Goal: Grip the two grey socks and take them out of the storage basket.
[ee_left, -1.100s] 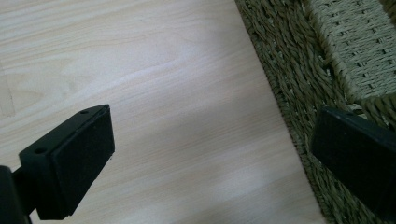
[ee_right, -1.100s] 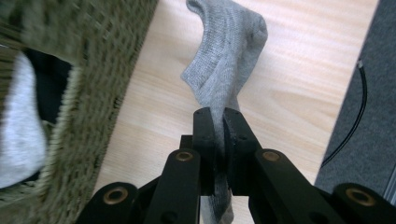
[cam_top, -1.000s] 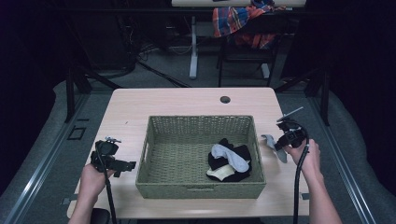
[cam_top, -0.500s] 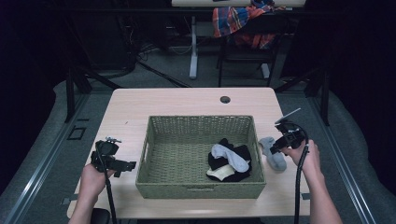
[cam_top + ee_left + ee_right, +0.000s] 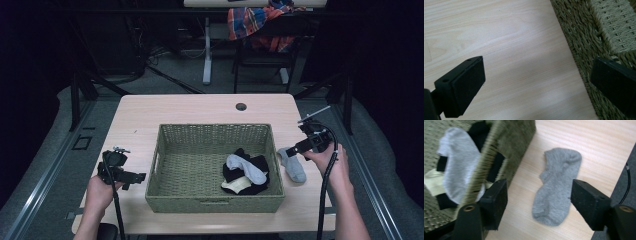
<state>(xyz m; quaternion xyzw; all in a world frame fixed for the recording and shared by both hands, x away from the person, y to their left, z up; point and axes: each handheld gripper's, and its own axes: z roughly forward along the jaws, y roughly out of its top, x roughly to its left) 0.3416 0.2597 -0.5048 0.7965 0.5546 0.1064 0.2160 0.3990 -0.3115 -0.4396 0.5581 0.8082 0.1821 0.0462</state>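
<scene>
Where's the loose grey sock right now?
In the high view, the grey sock lies flat on the table, just outside the wicker basket's right wall. The right gripper is open above it.

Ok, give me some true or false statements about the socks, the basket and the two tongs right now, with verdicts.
1. The grey sock lies on the table, right of the basket. True.
2. The right tongs clamp the grey sock. False: they are open above it.
3. The basket is empty. False: a pile of socks lies inside.
4. The left tongs are open beside the basket. True.
</scene>
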